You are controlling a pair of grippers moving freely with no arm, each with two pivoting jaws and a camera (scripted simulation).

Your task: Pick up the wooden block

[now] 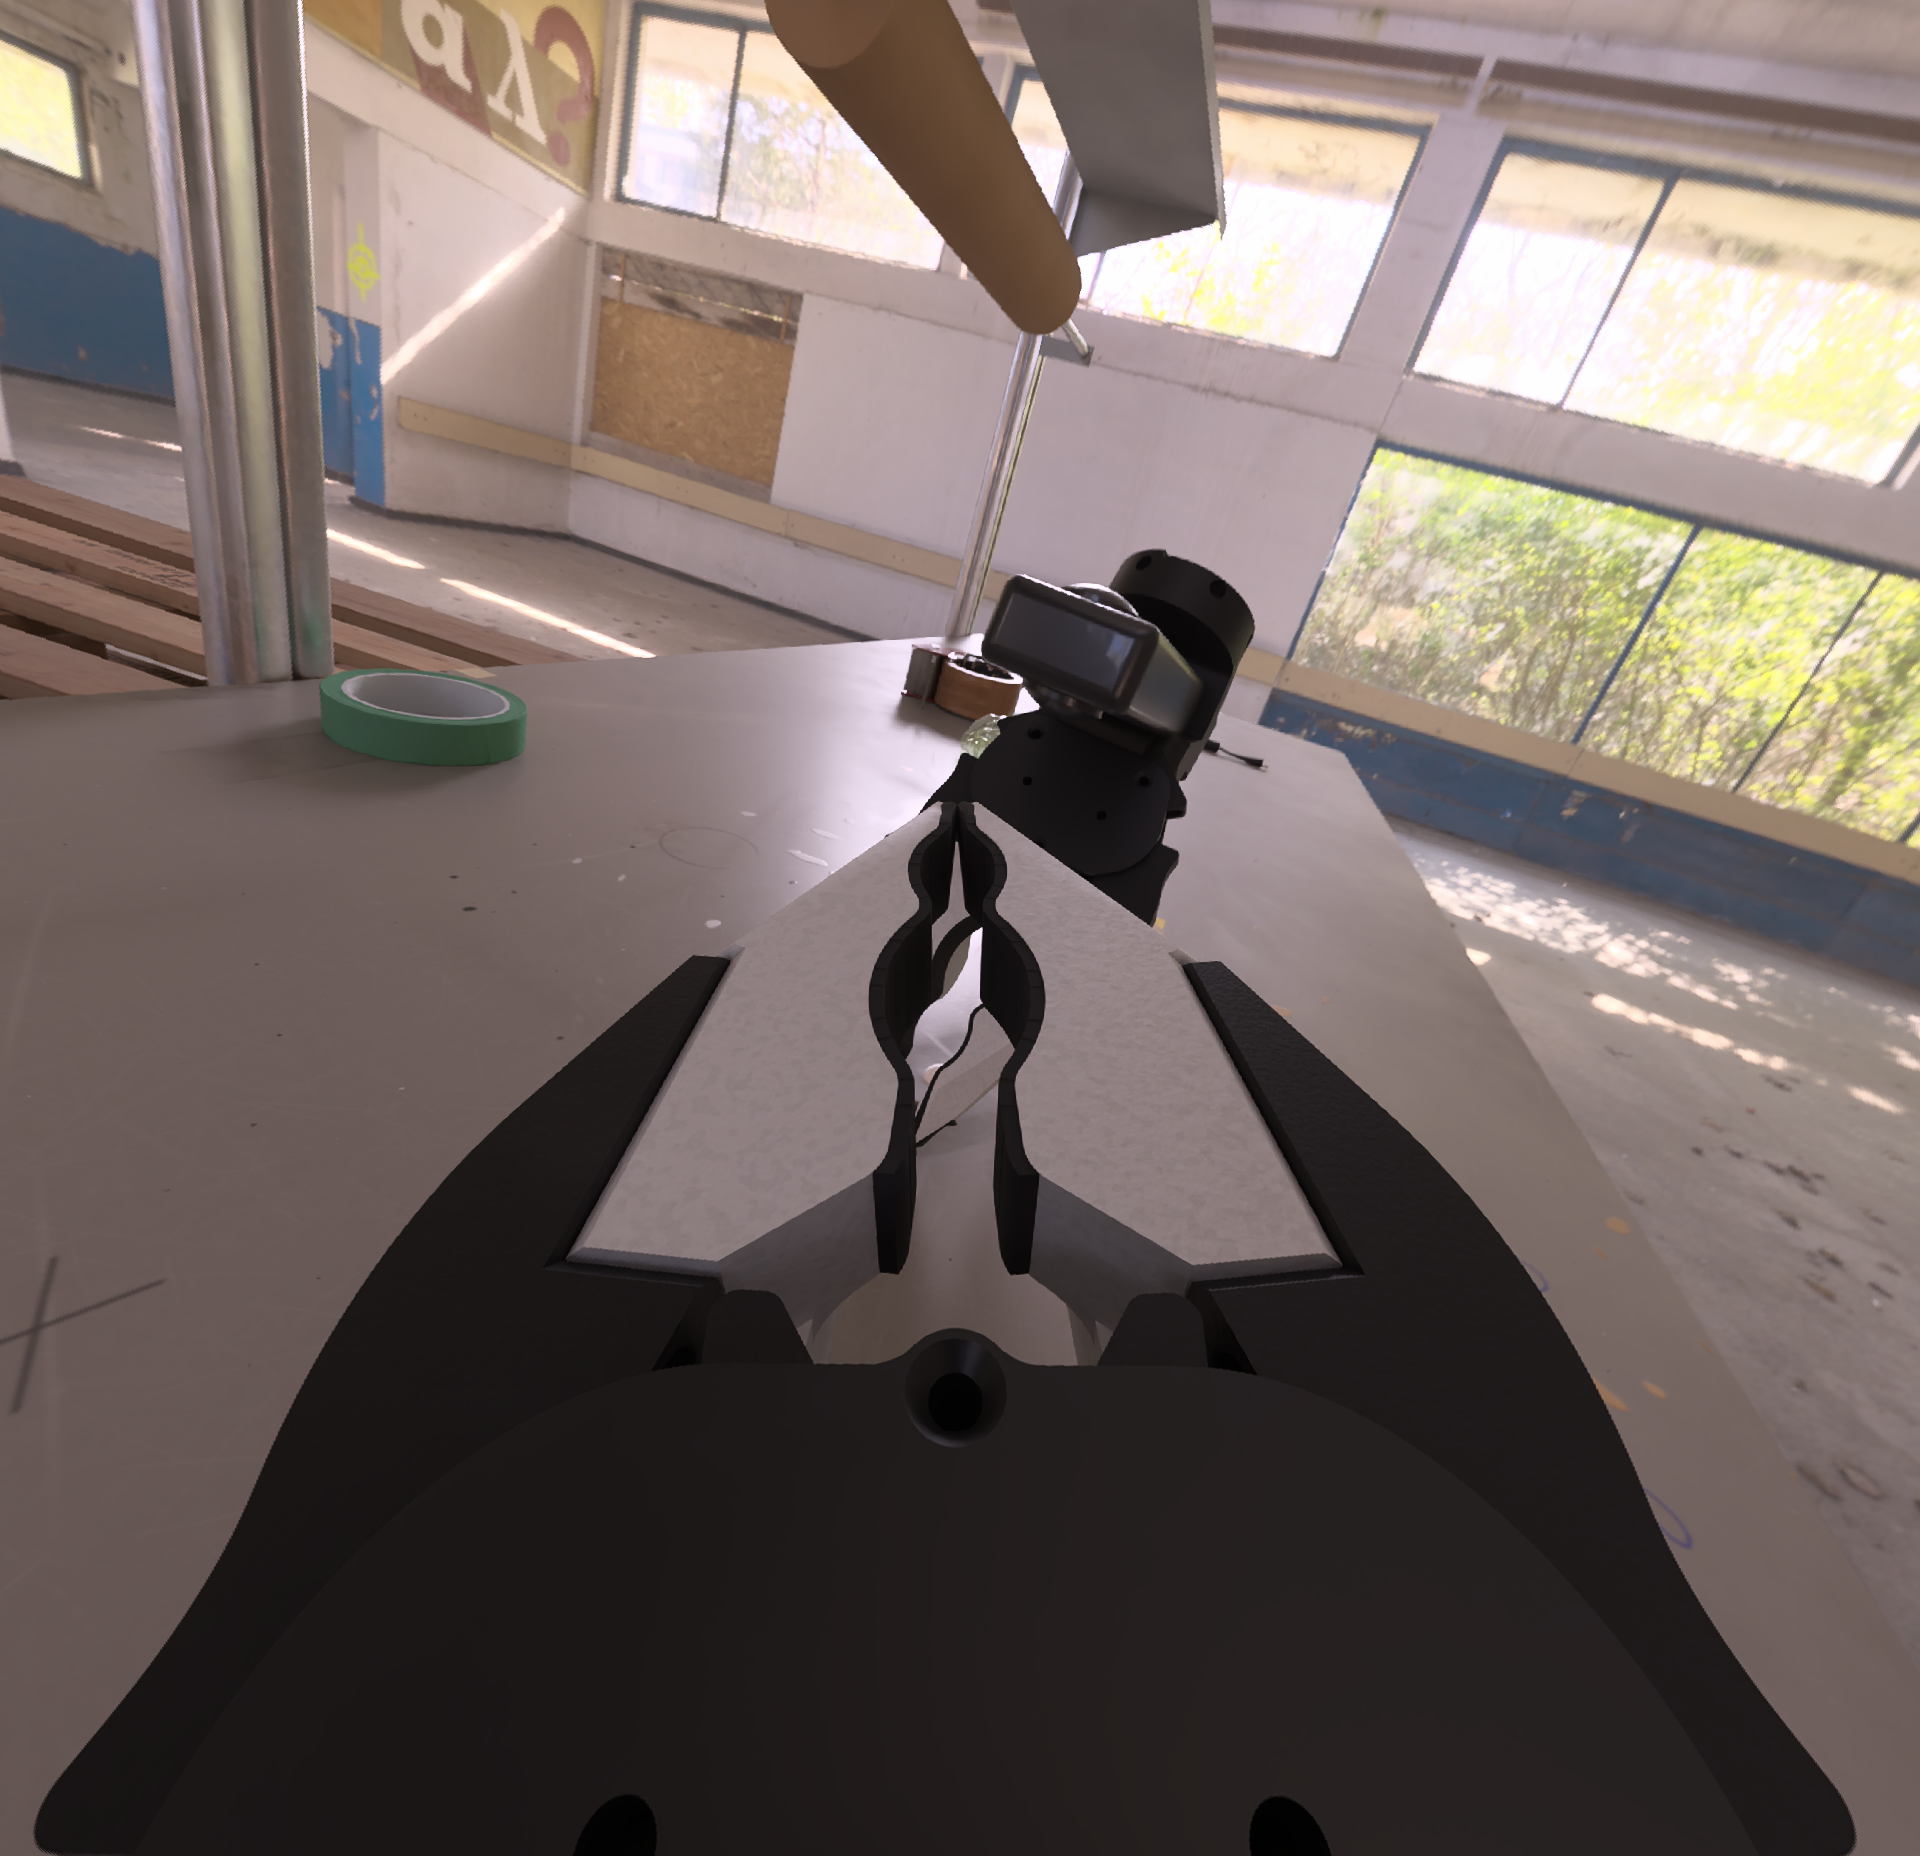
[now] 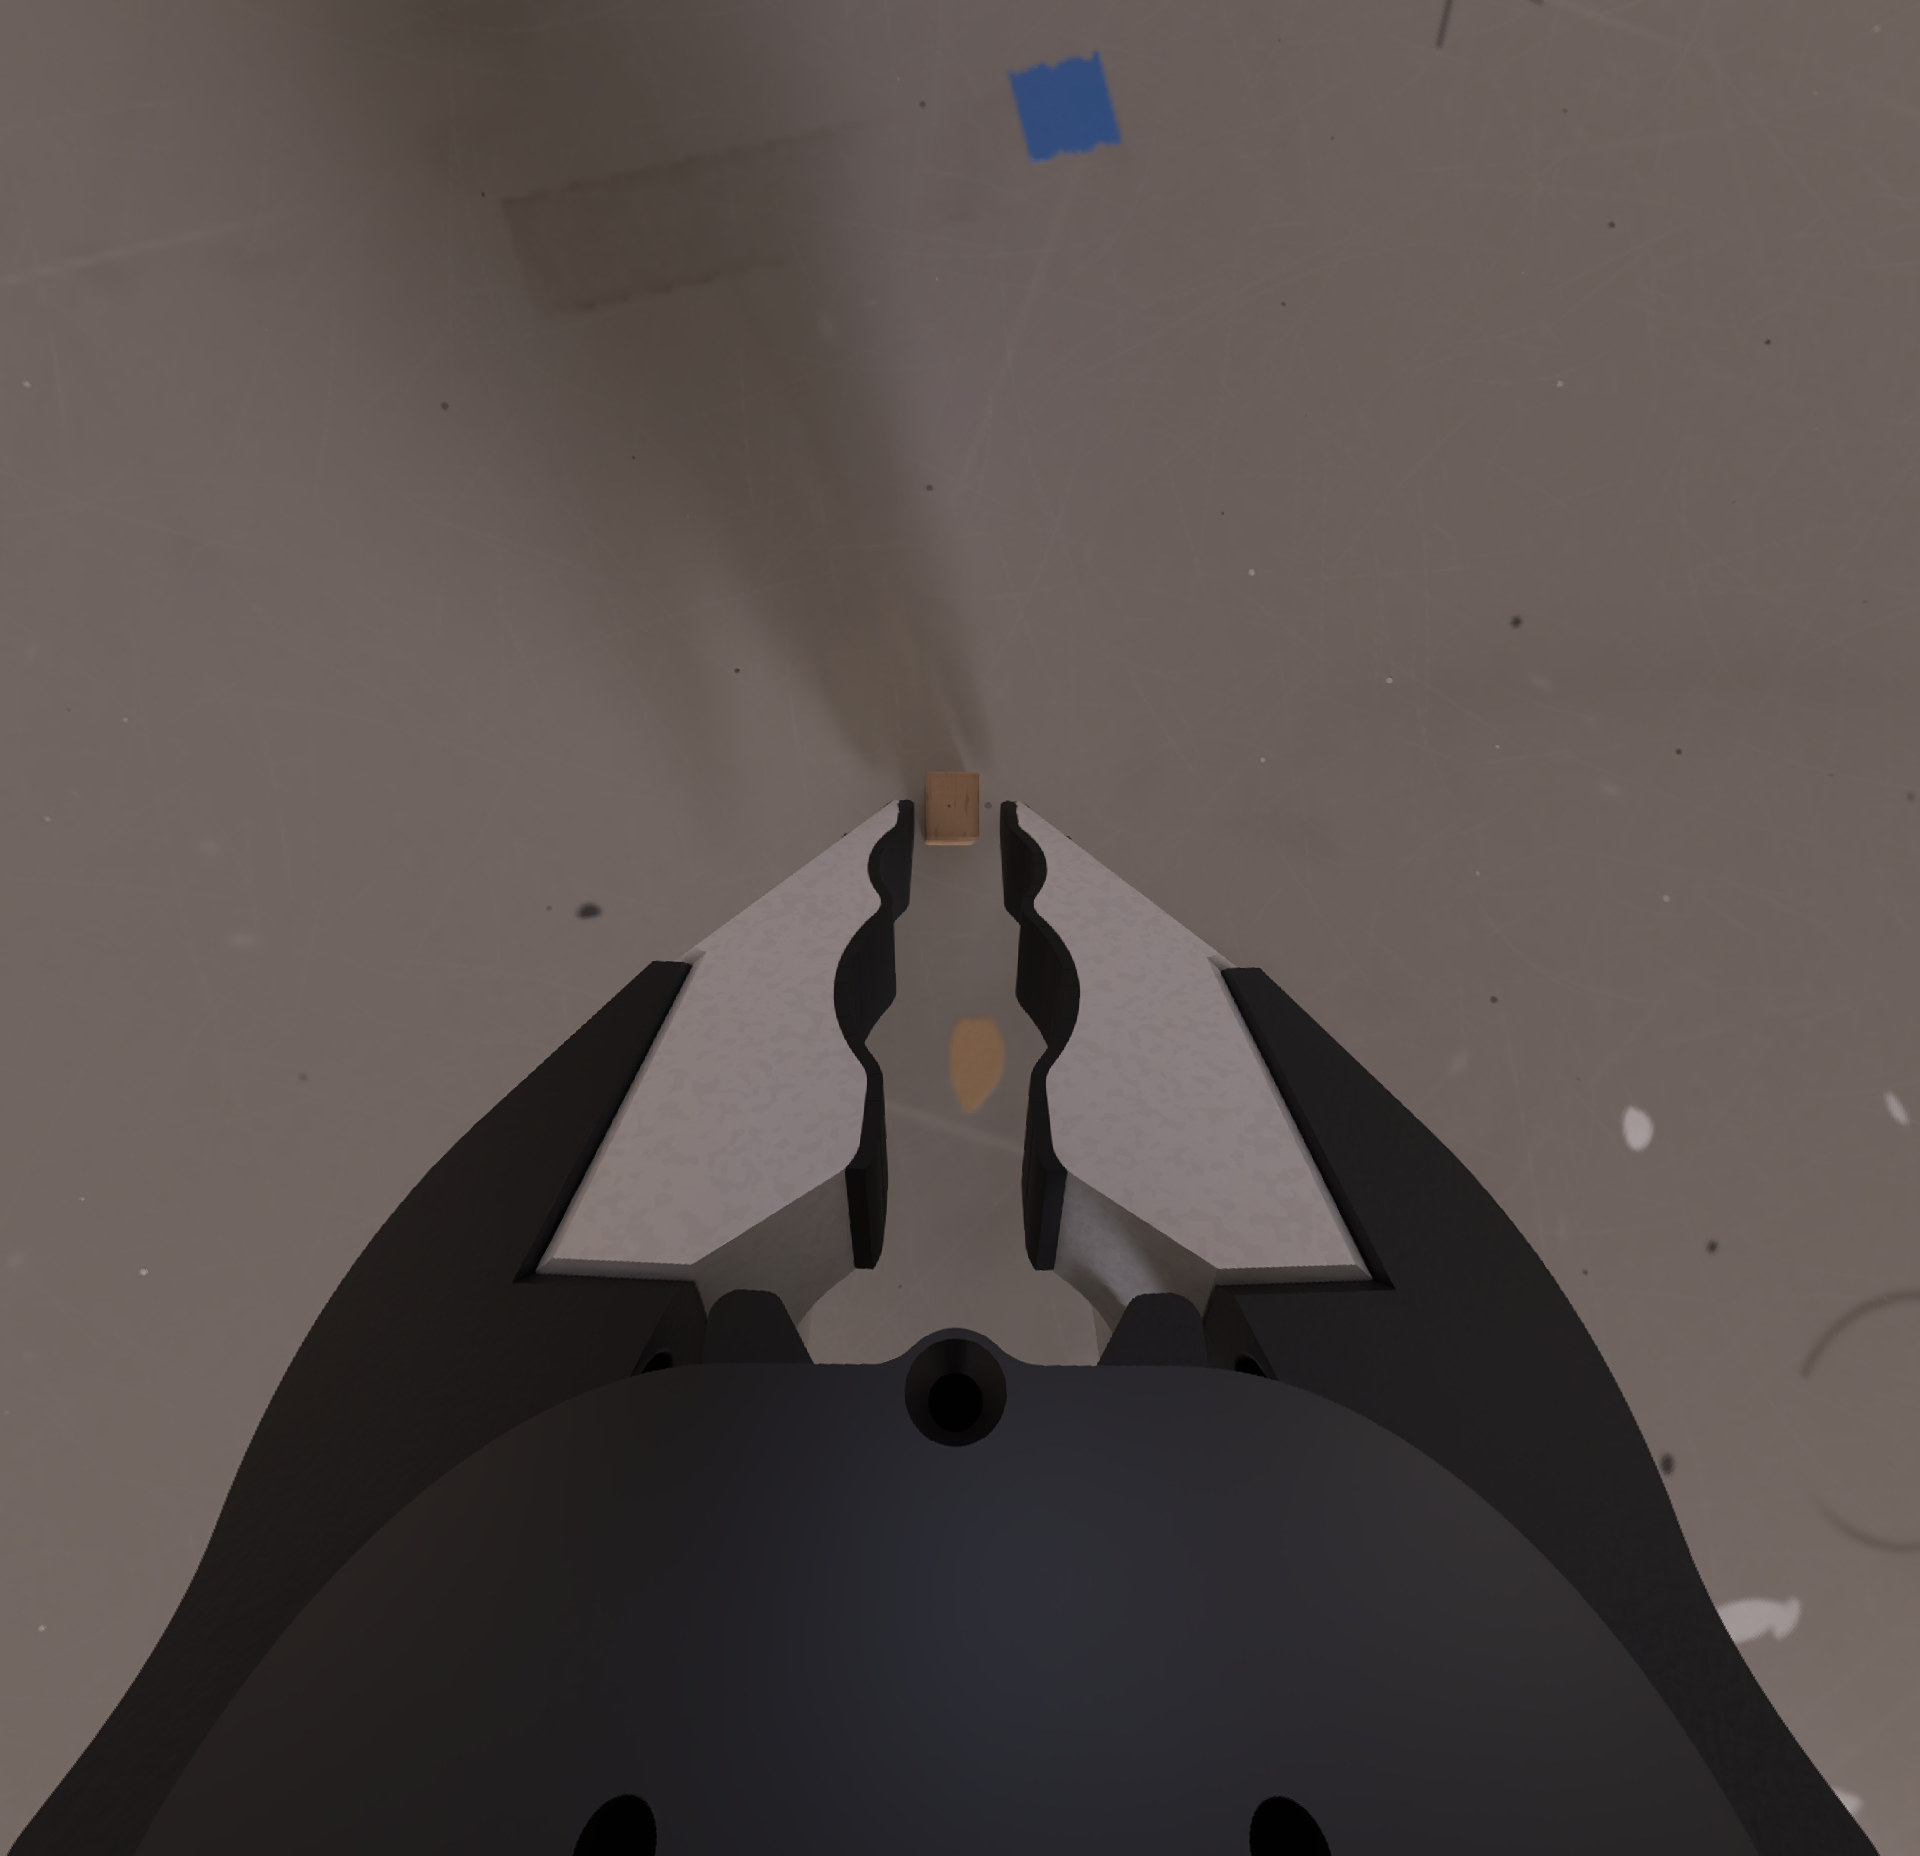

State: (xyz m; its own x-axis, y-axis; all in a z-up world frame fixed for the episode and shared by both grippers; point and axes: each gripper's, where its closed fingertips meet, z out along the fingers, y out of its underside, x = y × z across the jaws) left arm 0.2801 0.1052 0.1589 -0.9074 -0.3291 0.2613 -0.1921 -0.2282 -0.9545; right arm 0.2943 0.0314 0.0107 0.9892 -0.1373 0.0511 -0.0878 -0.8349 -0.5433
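Note:
The wooden block [image 2: 952, 807] is a small tan cube on the grey table [image 2: 416, 663]. In the right wrist view my right gripper [image 2: 957, 817] points down at the table, jaws open, with the block between its fingertips [image 2: 902, 819] and a small gap on each side. My left gripper [image 1: 957, 812] is shut and empty, held low over the table [image 1: 312, 975]. The right gripper's black body [image 1: 1107, 746] shows just beyond it in the left wrist view, where the block is hidden.
A green tape roll [image 1: 421, 717] lies at the far left by metal poles [image 1: 244, 300]. A brown tape roll [image 1: 971, 686] sits at the far edge. A cardboard tube [image 1: 920, 128] hangs overhead. Blue tape patches [image 2: 1065, 107] lie beyond the block. The table edge [image 1: 1475, 975] runs along the right.

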